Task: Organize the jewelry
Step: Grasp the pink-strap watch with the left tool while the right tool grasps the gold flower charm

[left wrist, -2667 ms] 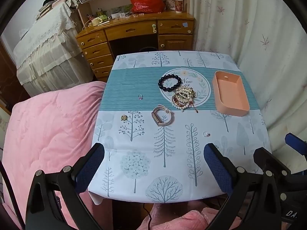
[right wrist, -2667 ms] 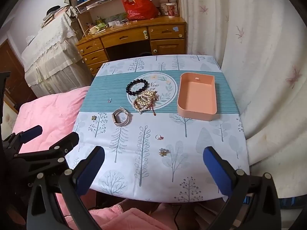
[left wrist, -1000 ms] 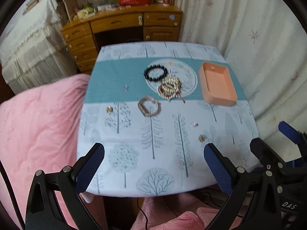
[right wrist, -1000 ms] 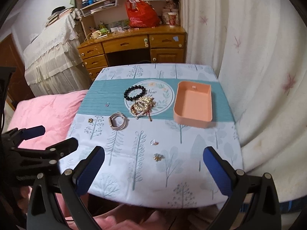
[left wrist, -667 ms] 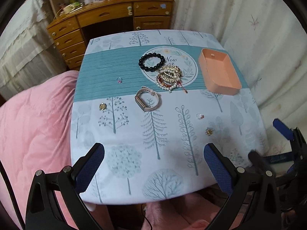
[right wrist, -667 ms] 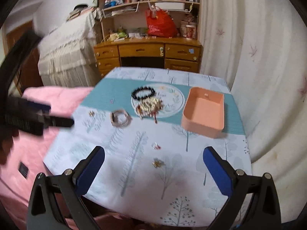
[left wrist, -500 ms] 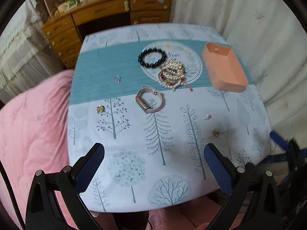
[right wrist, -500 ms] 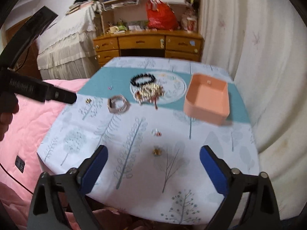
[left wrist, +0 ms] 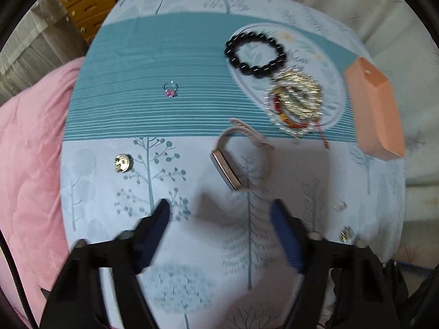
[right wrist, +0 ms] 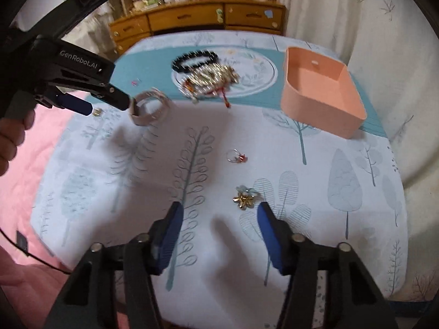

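While both grippers hang over the tree-print tablecloth (left wrist: 192, 246), neither grasps anything: the left gripper (left wrist: 221, 213), at the lower centre of the left wrist view, has its blue pads spread wide with bare cloth between them, and the right gripper (right wrist: 218, 216), at the lower centre of the right wrist view, is likewise parted. Just above the left gripper, at centre frame, lies a pale pink watch (left wrist: 241, 159) with a rectangular case, untouched. Upper right of it, on the round printed medallion, sit a black bead bracelet (left wrist: 256, 54) and a tangled heap of gold and pearl jewelry (left wrist: 296, 104), the two touching. A peach tray (left wrist: 376, 109) stands at the right edge. A pink-stone ring (left wrist: 170, 89) rests on the teal band at upper centre; a round gold piece (left wrist: 123, 163) lies at mid left. In the right wrist view, a gold flower brooch (right wrist: 243, 197) lies just above the right gripper, close to its right pad, with a small red-stone ring (right wrist: 236, 156) above it.
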### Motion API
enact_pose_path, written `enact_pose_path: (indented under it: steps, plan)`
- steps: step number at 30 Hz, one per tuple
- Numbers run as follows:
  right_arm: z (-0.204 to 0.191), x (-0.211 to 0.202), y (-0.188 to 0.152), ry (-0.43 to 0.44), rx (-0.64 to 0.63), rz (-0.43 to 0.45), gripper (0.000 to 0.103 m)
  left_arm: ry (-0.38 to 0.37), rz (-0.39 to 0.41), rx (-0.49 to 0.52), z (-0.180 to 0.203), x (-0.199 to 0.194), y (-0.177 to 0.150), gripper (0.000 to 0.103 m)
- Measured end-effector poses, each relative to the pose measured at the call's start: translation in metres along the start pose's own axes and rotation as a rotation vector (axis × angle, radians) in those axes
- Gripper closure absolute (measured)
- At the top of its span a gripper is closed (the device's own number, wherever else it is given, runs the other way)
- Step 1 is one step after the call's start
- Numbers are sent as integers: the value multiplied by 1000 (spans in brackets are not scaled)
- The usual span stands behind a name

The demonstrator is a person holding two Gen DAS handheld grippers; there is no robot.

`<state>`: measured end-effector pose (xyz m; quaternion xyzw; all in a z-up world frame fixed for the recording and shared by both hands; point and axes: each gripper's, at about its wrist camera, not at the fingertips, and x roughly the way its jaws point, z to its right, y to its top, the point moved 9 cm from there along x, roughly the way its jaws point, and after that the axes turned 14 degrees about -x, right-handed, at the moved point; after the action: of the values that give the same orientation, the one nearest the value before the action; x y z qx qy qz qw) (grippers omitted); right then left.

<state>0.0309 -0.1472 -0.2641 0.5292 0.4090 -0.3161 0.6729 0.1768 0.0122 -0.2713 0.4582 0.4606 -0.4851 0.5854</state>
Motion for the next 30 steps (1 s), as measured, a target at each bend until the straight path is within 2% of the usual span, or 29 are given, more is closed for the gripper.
enact_pose_path:
  steps: [1, 3, 7, 9, 13, 15, 16, 19, 24, 30]
  plan:
    - [2, 4, 0, -17, 11, -12, 54, -3, -18, -12, -2, 7, 3, 45]
    - [10, 12, -1, -54, 50, -41, 57, -29, -46, -28, -3, 16, 7, 48]
    - [21, 19, -2, -71, 116, -57, 59, -97, -70, -16, 4, 25, 14, 54]
    - [24, 23, -1, -71, 135, -63, 63, -119, -82, -11, 7, 29, 17, 59]
    - [27, 34, 2, -64, 151, -85, 73, -136, -105, -25, 10, 38, 23, 77]
    - [28, 36, 4, -58, 159, -81, 76, -138, -99, -32, 11, 41, 27, 80]
    - [29, 37, 7, -45, 160, -75, 83, -142, -96, -30, 12, 41, 28, 85]
    - [28, 39, 11, -10, 150, -63, 83, -141, -85, -27, 12, 40, 30, 93]
    - [25, 39, 18, 46, 99, -44, 83, -121, -38, -35, 17, 34, 31, 96]
    - [29, 33, 36, 141, 12, 23, 83, -127, 26, -82, 32, 9, 24, 96]
